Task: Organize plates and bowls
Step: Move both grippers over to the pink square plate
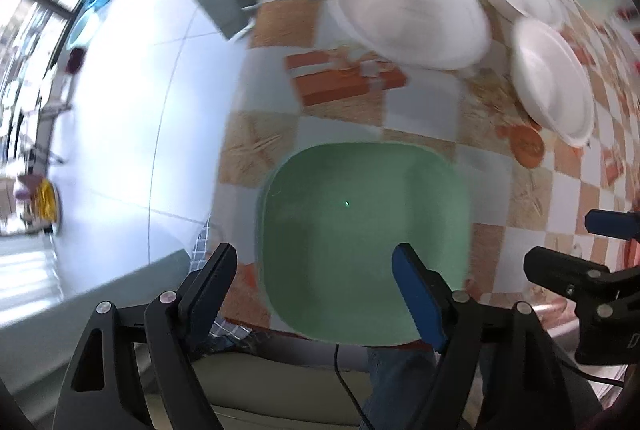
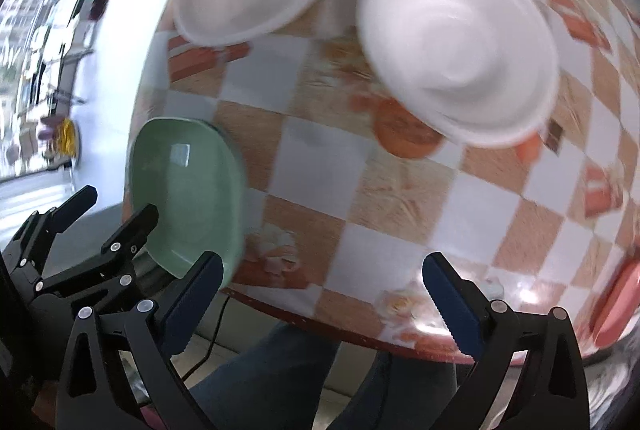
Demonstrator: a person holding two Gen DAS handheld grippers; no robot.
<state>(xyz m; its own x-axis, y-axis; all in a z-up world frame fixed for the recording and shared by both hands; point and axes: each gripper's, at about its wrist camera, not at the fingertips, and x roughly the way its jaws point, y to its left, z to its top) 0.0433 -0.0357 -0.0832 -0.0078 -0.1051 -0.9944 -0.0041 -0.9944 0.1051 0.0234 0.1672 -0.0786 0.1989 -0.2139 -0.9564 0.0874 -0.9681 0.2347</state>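
Both tongs stood wide and empty: left tongs (image 1: 316,284) hung right over the green plate (image 1: 360,230) at the tabletop (image 2: 328,165) edge, right tongs (image 2: 322,294) faced the nearest white bowl (image 2: 456,45), well ahead.

Motion blur smears the three round white foam plates (image 2: 456,45) in both views, hiding their rim detail. The left tongs (image 2: 106,207) cover the near corner of the square pale-green plastic plate (image 2: 188,189). The bench's (image 2: 328,173) checked orange-and-white cloth runs off frame at right.
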